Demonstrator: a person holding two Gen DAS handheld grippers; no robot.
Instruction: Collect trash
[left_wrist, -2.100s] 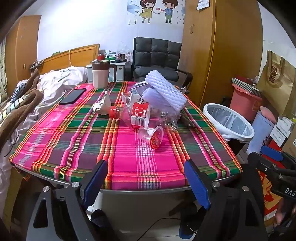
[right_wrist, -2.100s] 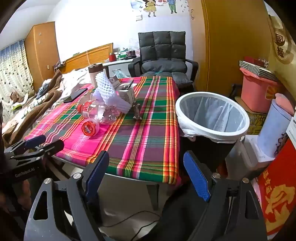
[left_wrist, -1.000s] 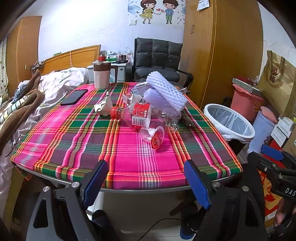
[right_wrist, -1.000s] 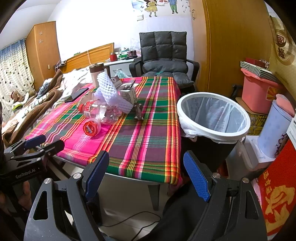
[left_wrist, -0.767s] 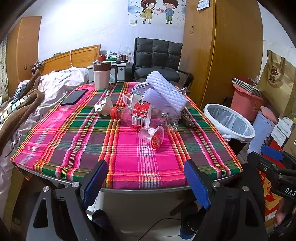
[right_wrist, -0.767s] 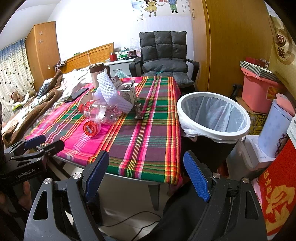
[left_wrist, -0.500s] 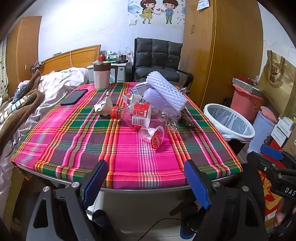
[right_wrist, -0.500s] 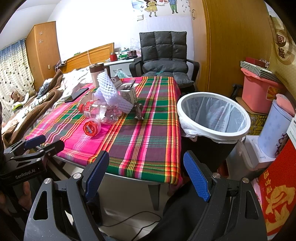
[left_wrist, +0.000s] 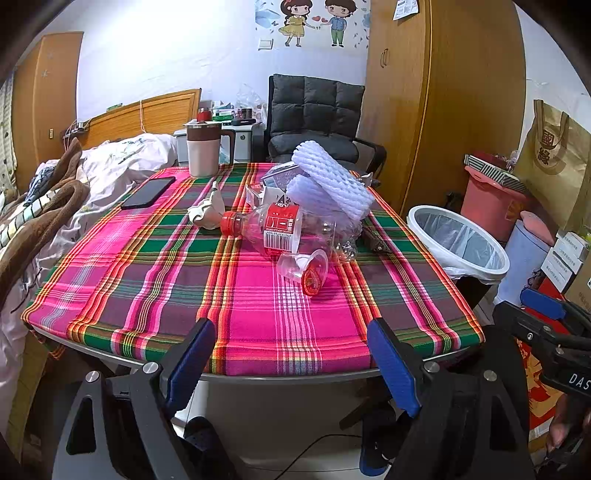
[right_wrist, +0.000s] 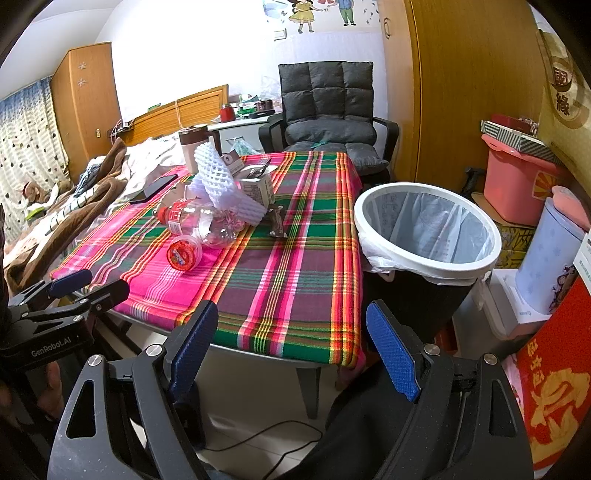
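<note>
1. Plaid tablecloth (left_wrist: 155, 280) carries the trash: we count one plastic bottle (left_wrist: 284, 230), one small cup (left_wrist: 308, 271), two foam nets (left_wrist: 332, 184).
2. Bottle lies on its side, red cap toward the bed.
3. Its label is unreadable to us; "GenRobot.AI" marks the left gripper (right_wrist: 90, 286).
4. Trash bin (right_wrist: 424, 266) stands beside the table.
5. We see both left and right gripper (right_wrist: 291, 343) spread wide, empty.

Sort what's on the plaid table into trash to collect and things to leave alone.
Trash:
clear plastic bottle with red cap
small clear plastic cup with red lid
white foam fruit netting
crumpled white tissue
dark wrapper

Leave:
black smartphone
beige mug with brown lid
</note>
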